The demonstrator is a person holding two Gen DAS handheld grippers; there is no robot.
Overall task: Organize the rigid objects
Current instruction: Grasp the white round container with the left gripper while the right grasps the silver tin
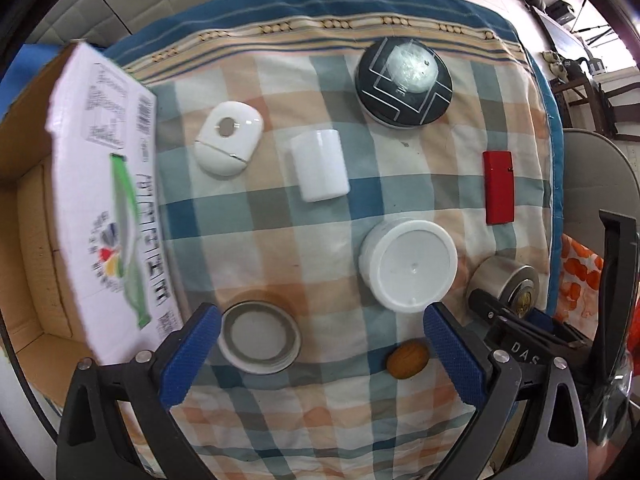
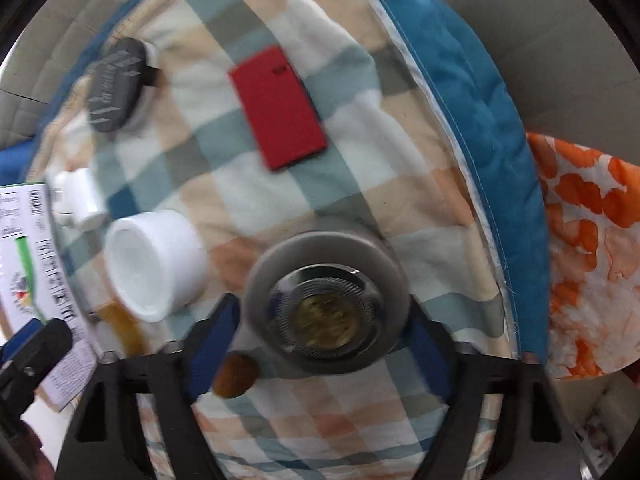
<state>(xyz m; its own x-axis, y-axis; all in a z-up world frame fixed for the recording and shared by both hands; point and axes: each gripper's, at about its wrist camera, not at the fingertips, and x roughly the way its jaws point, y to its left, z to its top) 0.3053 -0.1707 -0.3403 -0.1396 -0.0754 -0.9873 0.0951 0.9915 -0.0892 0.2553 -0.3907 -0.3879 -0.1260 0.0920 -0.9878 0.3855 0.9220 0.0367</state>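
The right gripper (image 2: 324, 320) stands with spread jaws on both sides of the metal tin (image 2: 326, 300) on the checkered cloth (image 2: 280, 208). The left gripper (image 1: 320, 340) is spread wide, empty, above the cloth between the glass-topped lid (image 1: 260, 338) and the nut (image 1: 408, 360).

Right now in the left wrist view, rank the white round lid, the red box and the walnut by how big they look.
1. white round lid, largest
2. red box
3. walnut, smallest

All three lie on the checked cloth, so nearness barely skews this.
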